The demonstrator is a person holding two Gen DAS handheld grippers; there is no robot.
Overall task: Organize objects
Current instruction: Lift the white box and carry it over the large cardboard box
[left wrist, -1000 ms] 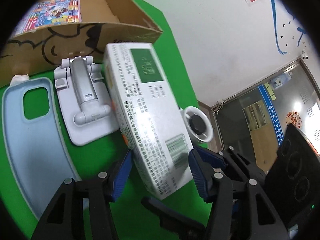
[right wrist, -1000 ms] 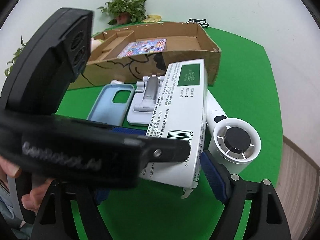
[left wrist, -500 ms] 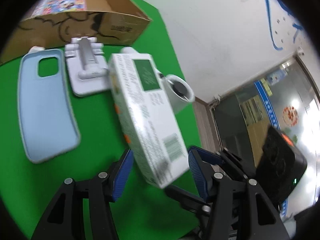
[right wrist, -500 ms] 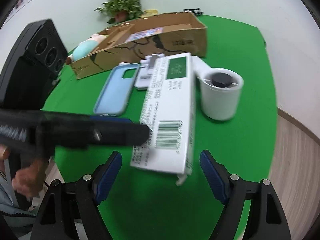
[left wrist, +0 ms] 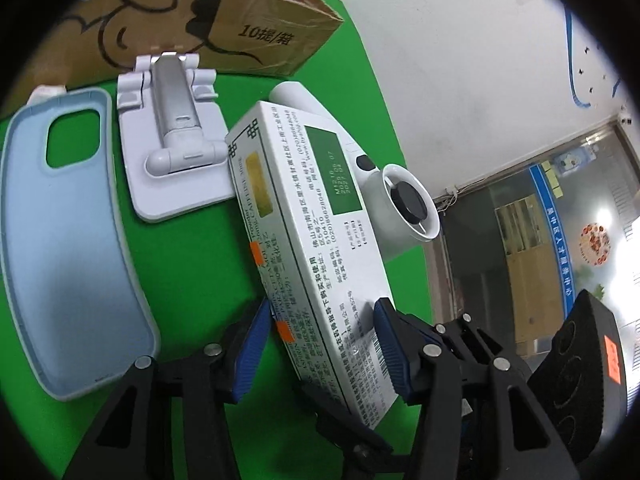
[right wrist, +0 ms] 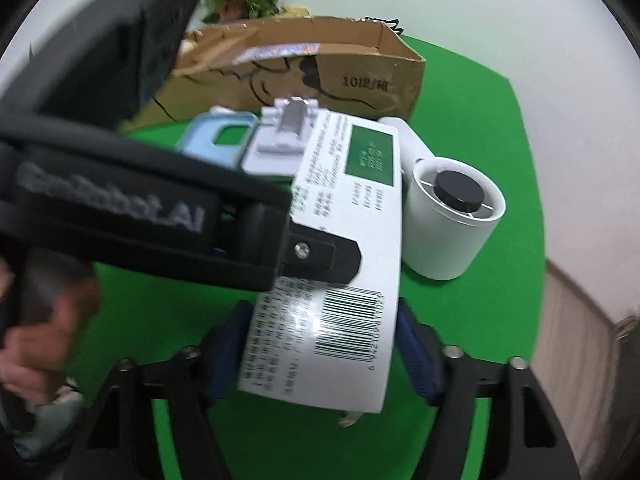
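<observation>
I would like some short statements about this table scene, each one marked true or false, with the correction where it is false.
1. The white medicine box sits between the fingers of both the left gripper and the right gripper. True.
2. The blue phone case lies inside the cardboard box. False: it lies on the green table, in front of the cardboard box.
3. A white phone stand lies between the phone case and the medicine box. True.
4. The small white fan is on the phone case's side of the medicine box. False: it is on the opposite side.
5. The table cover is red. False: it is green.
</observation>
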